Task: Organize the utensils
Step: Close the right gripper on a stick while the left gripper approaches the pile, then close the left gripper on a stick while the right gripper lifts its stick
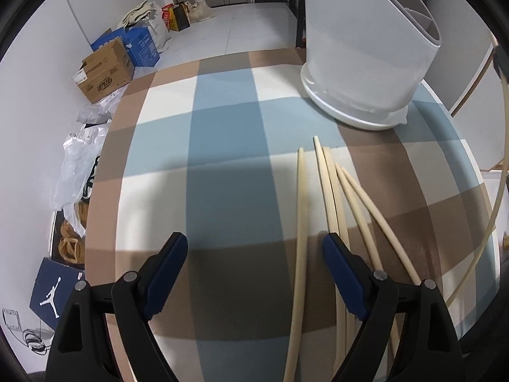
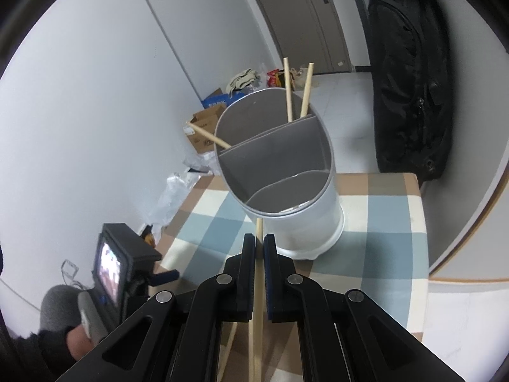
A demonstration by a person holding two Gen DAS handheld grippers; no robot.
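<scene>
White walls and a pale tiled floor framed a table (image 1: 222, 146) draped in a blue, tan and cream checked cloth. Along the wall at the far left of the left wrist view sat cardboard boxes (image 1: 106, 70), plastic bags (image 1: 79, 172) and a navy shoebox (image 1: 55, 289).

Over the cloth, the left gripper (image 1: 254, 251) pointed steeply downward with its blue-padded jaws spread wide and nothing pinched between them. One loose chopstick (image 1: 300, 222) lay in the gap near the right-hand finger; four more chopsticks (image 1: 337, 191) fanned out just beside and under that finger, all flat on the cloth. Beyond their tips, at upper right, stood the white utensil holder (image 1: 369, 63) on its round base.

In the right wrist view, a hand (image 2: 76, 334) at lower left carried the other tool's camera unit. At centre, the right gripper (image 2: 259, 242) had its jaws pressed together on a single chopstick (image 2: 257, 302), whose tip rose just before the holder's near rim. The divided holder (image 2: 305, 222) already contained three chopsticks (image 2: 289, 92) in its rear compartment, one leaning left over the rim. A black bag (image 2: 410, 76) hung against the wall at right.
</scene>
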